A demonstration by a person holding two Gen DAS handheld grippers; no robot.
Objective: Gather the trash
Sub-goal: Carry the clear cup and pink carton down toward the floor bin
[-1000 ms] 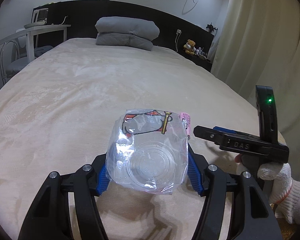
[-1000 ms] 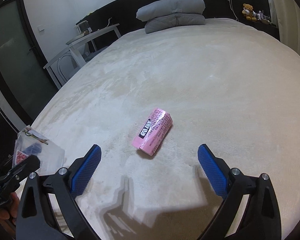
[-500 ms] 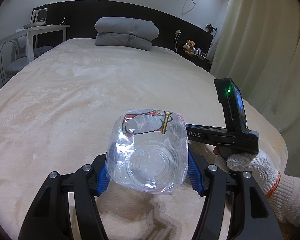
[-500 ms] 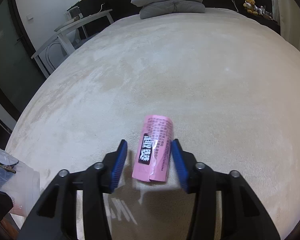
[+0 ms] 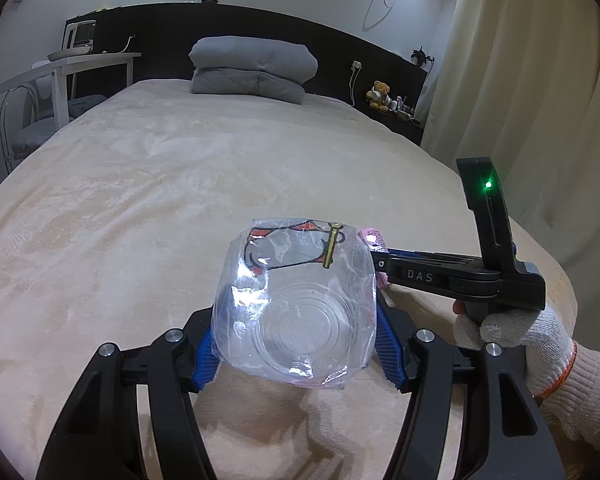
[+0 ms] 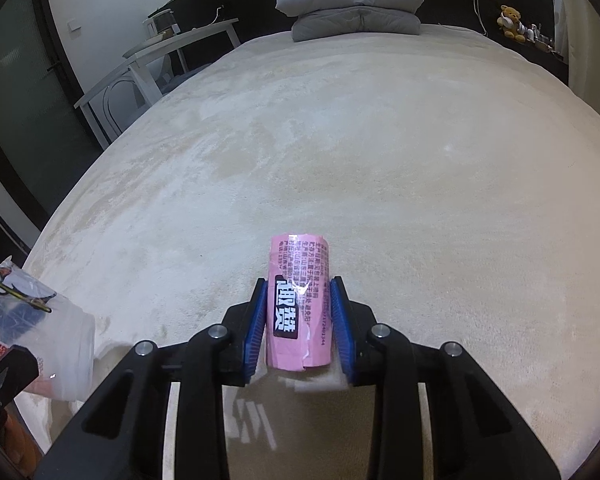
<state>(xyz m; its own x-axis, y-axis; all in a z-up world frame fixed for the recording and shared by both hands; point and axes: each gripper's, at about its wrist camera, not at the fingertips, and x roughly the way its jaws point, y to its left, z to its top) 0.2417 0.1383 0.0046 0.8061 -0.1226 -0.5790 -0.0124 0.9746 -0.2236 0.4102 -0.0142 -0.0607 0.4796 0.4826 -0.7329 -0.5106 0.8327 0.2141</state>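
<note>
A clear plastic cup (image 5: 300,300) with a printed film lid is clamped between the blue pads of my left gripper (image 5: 296,336), just above the beige bed (image 5: 160,200). To its right in the left wrist view, a gloved hand (image 5: 532,340) holds my right gripper (image 5: 380,258) low over the bed, with a corner of the pink packet (image 5: 374,238) showing behind the cup. In the right wrist view the pink packet (image 6: 300,276) lies lengthwise between the jaws of my right gripper (image 6: 300,316). The jaws are closing, and both pads press its sides. The cup (image 6: 48,344) shows at the left edge.
A folded grey quilt (image 5: 254,68) lies at the head of the bed against a dark headboard. A white desk (image 5: 80,68) and chair stand to the left, a teddy bear (image 5: 380,94) on the right shelf, and curtains (image 5: 520,80) along the right side.
My right gripper has moved over the pink packet and closed from wide open until its pads meet the packet's sides. The left gripper and its cup have stayed still.
</note>
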